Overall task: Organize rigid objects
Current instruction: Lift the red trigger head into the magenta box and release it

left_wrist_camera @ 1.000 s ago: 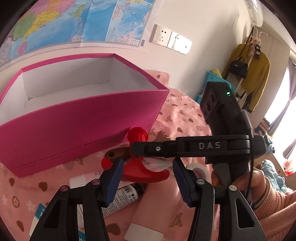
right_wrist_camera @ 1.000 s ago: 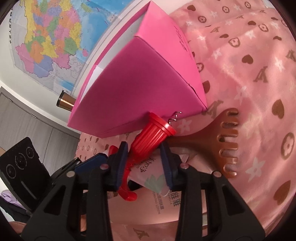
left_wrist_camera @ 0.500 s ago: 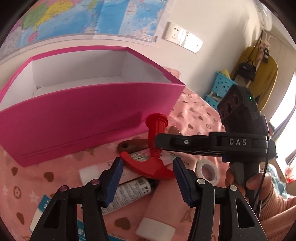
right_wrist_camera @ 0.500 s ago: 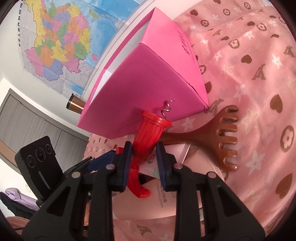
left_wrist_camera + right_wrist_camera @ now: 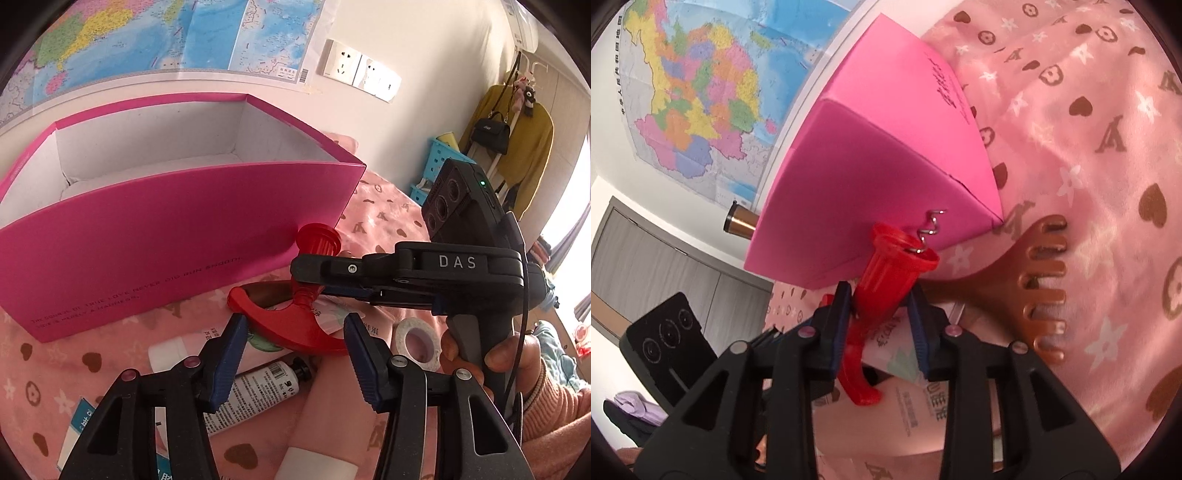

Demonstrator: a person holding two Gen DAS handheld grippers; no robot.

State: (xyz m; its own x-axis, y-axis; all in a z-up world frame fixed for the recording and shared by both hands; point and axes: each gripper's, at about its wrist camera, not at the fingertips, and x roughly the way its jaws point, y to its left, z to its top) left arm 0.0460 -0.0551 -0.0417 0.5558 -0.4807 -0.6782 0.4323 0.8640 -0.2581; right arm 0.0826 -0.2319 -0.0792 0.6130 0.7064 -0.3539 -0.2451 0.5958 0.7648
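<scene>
While the right gripper (image 5: 881,310) is clamped on the ribbed barrel of a red corkscrew (image 5: 886,280), the tool is held tilted just above the pink bedspread (image 5: 1108,147), close to the near corner of a pink box (image 5: 849,184). Its blue pads are pressed on either side of the barrel, having just eased apart slightly with the barrel between them, and the steel spiral (image 5: 929,230) is seen sticking out of the flared end. In the left wrist view the corkscrew's curved red handle (image 5: 288,325) is seen hanging below that gripper (image 5: 314,269), above a white pouch and a brown comb handle. A brown wide-toothed comb (image 5: 1034,288) is laid on the bedspread just beside the corkscrew, partly under it.

The left gripper (image 5: 291,354) is held with its jaws spread and nothing between the pads, pointed down at the clutter. Beneath it a white tube with a black cap (image 5: 255,387), a pink tube with a white cap (image 5: 325,435) and a roll of white tape (image 5: 417,339) are laid on the bedspread. The pink box (image 5: 147,251) is set open, its white inside showing no contents. A hand (image 5: 495,354) in a pink sleeve is wrapped round the right gripper's handle.
</scene>
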